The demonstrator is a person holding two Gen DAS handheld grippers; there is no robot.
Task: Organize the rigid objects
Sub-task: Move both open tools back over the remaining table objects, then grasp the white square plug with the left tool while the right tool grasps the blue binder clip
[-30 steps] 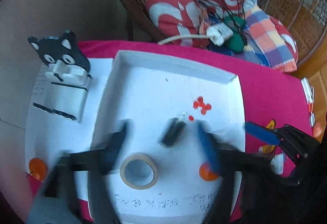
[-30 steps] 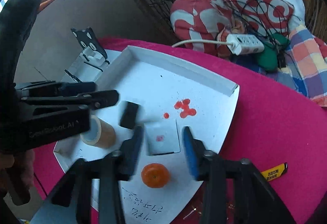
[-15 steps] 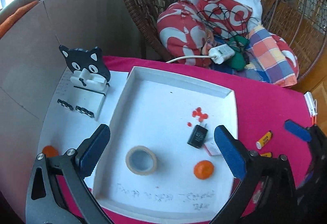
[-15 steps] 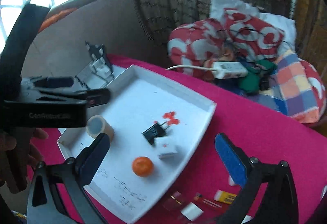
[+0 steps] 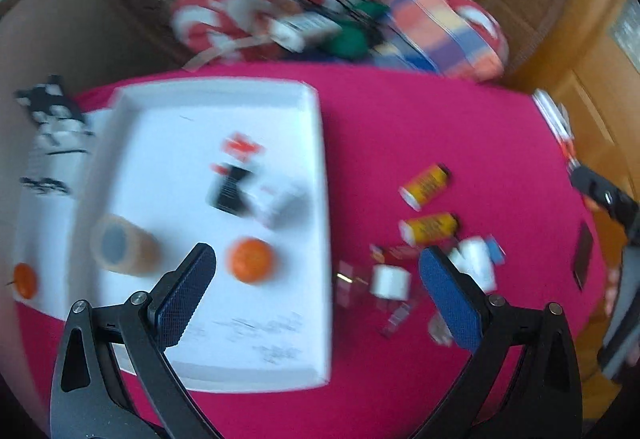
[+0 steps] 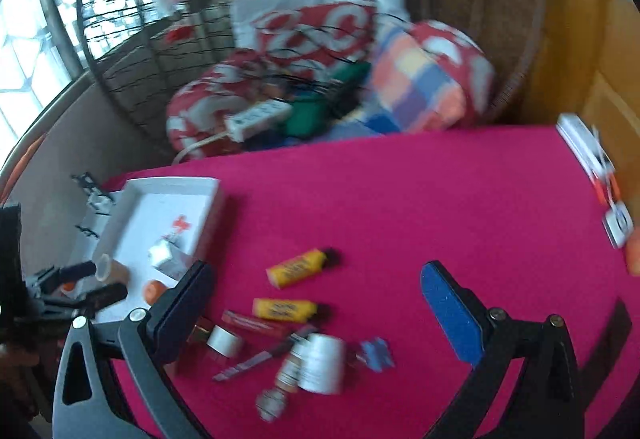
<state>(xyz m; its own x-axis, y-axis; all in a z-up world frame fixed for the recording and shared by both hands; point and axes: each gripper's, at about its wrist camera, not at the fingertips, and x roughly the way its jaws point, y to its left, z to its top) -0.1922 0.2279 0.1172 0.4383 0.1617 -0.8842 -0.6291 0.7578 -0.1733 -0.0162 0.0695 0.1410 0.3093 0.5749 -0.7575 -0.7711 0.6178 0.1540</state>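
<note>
Both views blurred. Left tool (image 5: 318,279): jaws wide, having just been opening, nothing between the pads; it hangs over the right edge of the white tray (image 5: 316,175) on the pink desk (image 5: 420,127). Inside the tray, just ahead of the left finger, lies an orange ball (image 5: 250,259); farther left a tape roll (image 5: 120,251); ahead, a black plug (image 5: 230,191) touching a white box (image 5: 280,203), with red marks (image 5: 240,147) beyond. A 2nd orange ball (image 5: 25,281) sits outside the tray at far left, near a black-and-white stand (image 5: 52,119). Ahead and right of the right finger: 2 yellow tubes (image 5: 426,186), a white cap (image 5: 390,282) and small clutter on the cloth.

Right tool (image 6: 314,297): jaws wide, likewise just opened, empty, over the clutter. Between its fingers lie the 2 yellow tubes (image 6: 302,267), a white spool (image 6: 320,363), a silver cap (image 6: 224,345), a red strip (image 6: 250,323) and a blue scrap (image 6: 376,355). The tray (image 6: 212,207) lies ahead and left of it, well apart. Cushions (image 6: 320,35) and a power strip (image 6: 256,119) fill a wicker chair beyond the desk
</note>
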